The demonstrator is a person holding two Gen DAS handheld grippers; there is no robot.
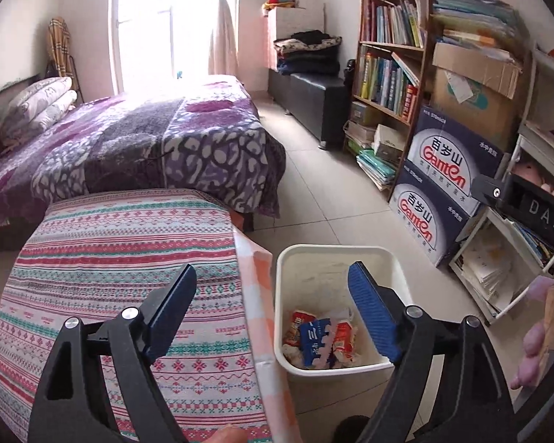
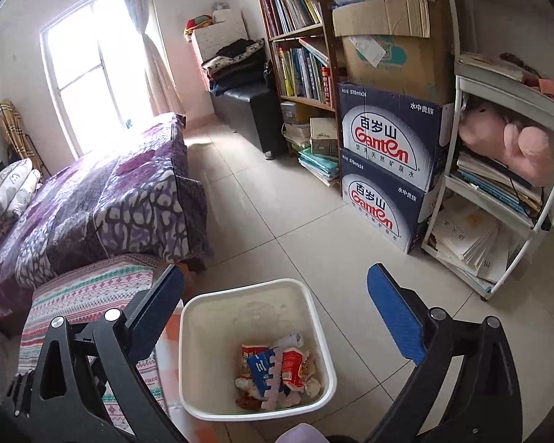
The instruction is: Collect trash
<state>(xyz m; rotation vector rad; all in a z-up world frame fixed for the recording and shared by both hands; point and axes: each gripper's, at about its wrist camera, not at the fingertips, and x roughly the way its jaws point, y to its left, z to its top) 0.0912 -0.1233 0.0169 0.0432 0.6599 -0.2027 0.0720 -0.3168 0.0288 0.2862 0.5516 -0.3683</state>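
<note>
The bin (image 2: 257, 350) stands on the floor (image 2: 295, 229), wrappers (image 2: 277, 369) inside, the tabletop (image 2: 92, 295) touching at its 9 o'clock. The bed (image 2: 92, 203) lies at 10 o'clock, stacked boxes (image 2: 387, 162) at 1 o'clock (bookshelf (image 2: 299, 55) behind them).

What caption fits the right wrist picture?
Open right gripper hovers above the white bin holding crumpled wrappers on the tiled floor.

One white trash bin (image 2: 256, 411) stands on the floor, holding a heap of crumpled wrappers (image 2: 277, 371) too tangled to count. Two blue water cartons (image 2: 387, 140) are stacked beside one brown cardboard box (image 2: 387, 55). One bed (image 1: 129, 147), one pink plush toy (image 2: 506, 140), two hand-held grippers, each with two fingers.
</note>
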